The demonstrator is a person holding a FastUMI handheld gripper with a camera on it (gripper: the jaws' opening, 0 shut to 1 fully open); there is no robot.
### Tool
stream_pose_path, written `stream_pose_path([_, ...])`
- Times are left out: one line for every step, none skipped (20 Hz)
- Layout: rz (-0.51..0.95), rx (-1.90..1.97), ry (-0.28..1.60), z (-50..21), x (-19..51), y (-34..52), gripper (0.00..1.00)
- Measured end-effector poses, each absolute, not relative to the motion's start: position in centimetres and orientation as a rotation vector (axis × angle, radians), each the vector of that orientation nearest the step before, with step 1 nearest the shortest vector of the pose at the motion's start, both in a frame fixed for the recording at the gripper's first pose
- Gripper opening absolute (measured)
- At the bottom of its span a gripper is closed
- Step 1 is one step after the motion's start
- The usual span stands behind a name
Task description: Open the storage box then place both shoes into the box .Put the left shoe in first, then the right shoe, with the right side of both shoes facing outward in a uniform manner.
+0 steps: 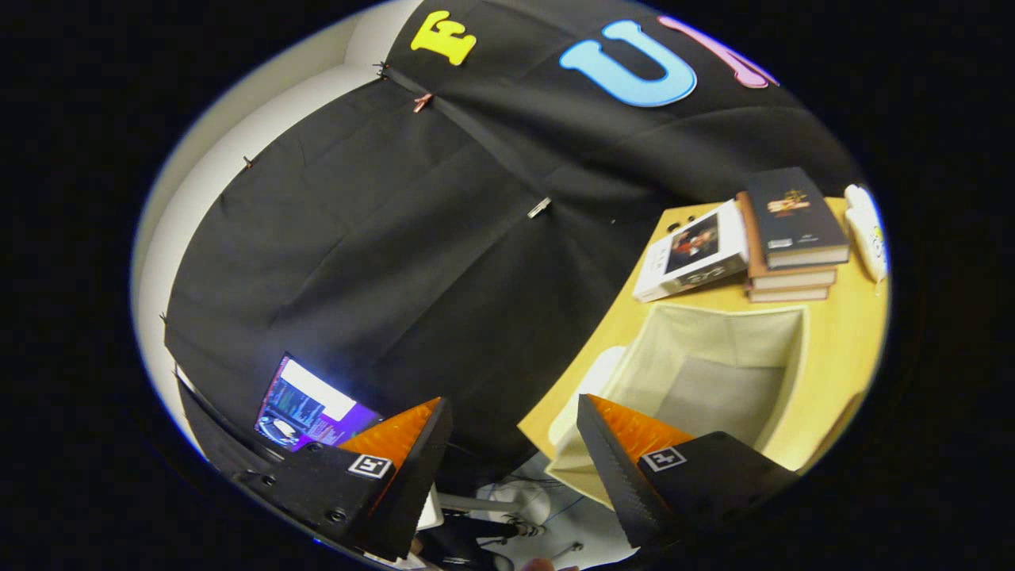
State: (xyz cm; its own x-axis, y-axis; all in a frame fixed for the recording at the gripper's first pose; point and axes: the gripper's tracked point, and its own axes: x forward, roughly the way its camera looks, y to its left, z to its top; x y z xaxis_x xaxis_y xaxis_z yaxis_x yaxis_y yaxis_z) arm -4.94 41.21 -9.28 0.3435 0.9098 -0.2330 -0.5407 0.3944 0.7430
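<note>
between the fingers of the gripper (511,432) nothing is held — they stand wide apart, tilted over the edge of a wooden table (840,349). just ahead of the right finger sits the storage box (714,373), open (pale fabric inside). beyond it — a stack of books (789,238). past the left finger glows a screen (309,408).

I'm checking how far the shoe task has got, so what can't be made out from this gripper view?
- Shoes: none to judge; the open box shows a bare inside, but the right finger covers its near corner.
- Table: its near and far sides are cut off by the view's edge.
- White object beyond the books: cut off, too distorted to identify.
- Gripper: fingers apart, holding nothing.
</note>
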Motion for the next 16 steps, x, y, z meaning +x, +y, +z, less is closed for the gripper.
stream_pose_path([0.997, 0.595, 0.697, -9.8, -5.0, 39.7, 0.98])
stream_pose_path([0.971, 0.571, 0.695, -10.4, -5.2, 38.2, 0.98])
stream_pose_path([0.943, 0.546, 0.694, -11.1, -5.3, 36.6, 0.98])
stream_pose_path([0.914, 0.522, 0.69, -11.8, -5.4, 35.0, 0.98])
stream_pose_path([0.878, 0.499, 0.689, -12.5, -5.5, 33.3, 0.98])
stream_pose_path([0.837, 0.484, 0.68, -13.2, -5.3, 31.6, 0.98])
stream_pose_path([0.793, 0.471, 0.673, -13.8, -5.2, 29.9, 0.98])
stream_pose_path([0.747, 0.457, 0.671, -14.6, -5.1, 28.0, 0.98])
stream_pose_path([0.701, 0.442, 0.674, -15.4, -5.1, 26.1, 0.98])
stream_pose_path([0.66, 0.421, 0.678, -16.4, -5.2, 24.1, 0.98])
stream_pose_path([0.618, 0.387, 0.684, -17.7, -5.3, 22.1, 0.98])
stream_pose_path([0.574, 0.336, 0.699, -19.4, -5.3, 20.1, 0.98])
stream_pose_path([0.53, 0.283, 0.73, -21.4, -5.5, 18.1, 0.98])
stream_pose_path([0.484, 0.24, 0.764, -23.6, -5.7, 16.5, 0.98])
stream_pose_path([0.448, 0.212, 0.797, -25.4, -5.9, 15.2, 0.98])
stream_pose_path([0.418, 0.195, 0.837, -27.1, -6.1, 14.2, 0.98])
